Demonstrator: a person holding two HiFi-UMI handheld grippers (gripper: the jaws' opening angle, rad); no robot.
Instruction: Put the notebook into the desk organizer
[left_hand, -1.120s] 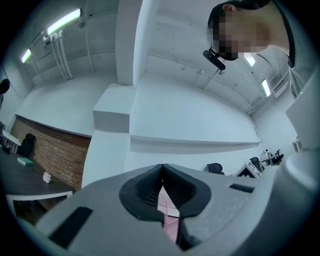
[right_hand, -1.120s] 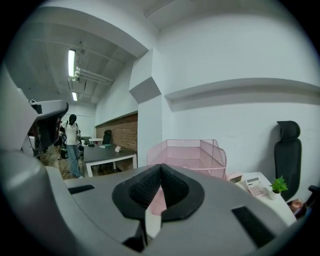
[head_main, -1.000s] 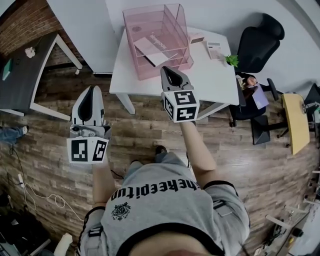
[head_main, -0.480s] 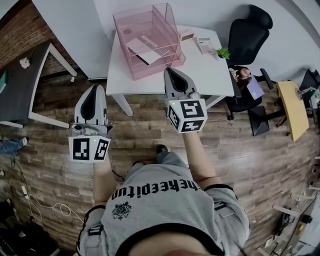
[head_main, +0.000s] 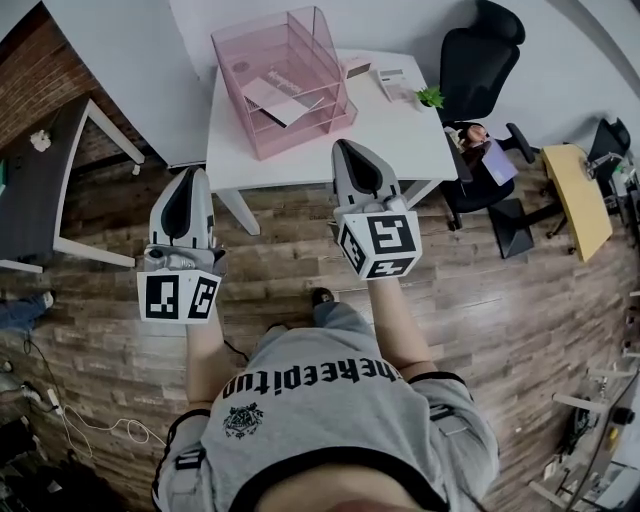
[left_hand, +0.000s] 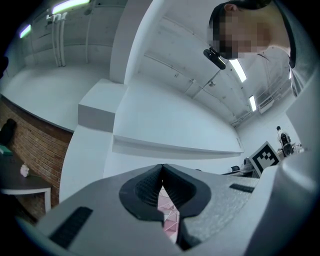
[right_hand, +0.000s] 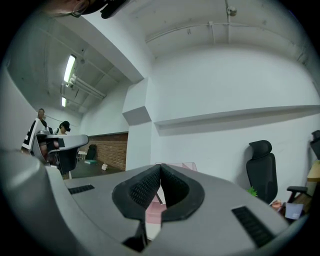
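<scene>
Here, at the middle left of the head view, the left tongs (head_main: 187, 174) are held over the wooden floor (head_main: 90, 330), their jaws pressed together with nothing between them. Further right, in the upper middle of the frame, the pink desk organizer (head_main: 292, 135) is set on the white counter (head_main: 400, 140). The notebook (head_main: 276, 98) is seen lying inside it (which tier cannot be told). The right tongs (head_main: 346, 149) are held just before the counter's near edge, likewise closed and empty. A black chair (head_main: 478, 50) is placed at the upper right.
</scene>
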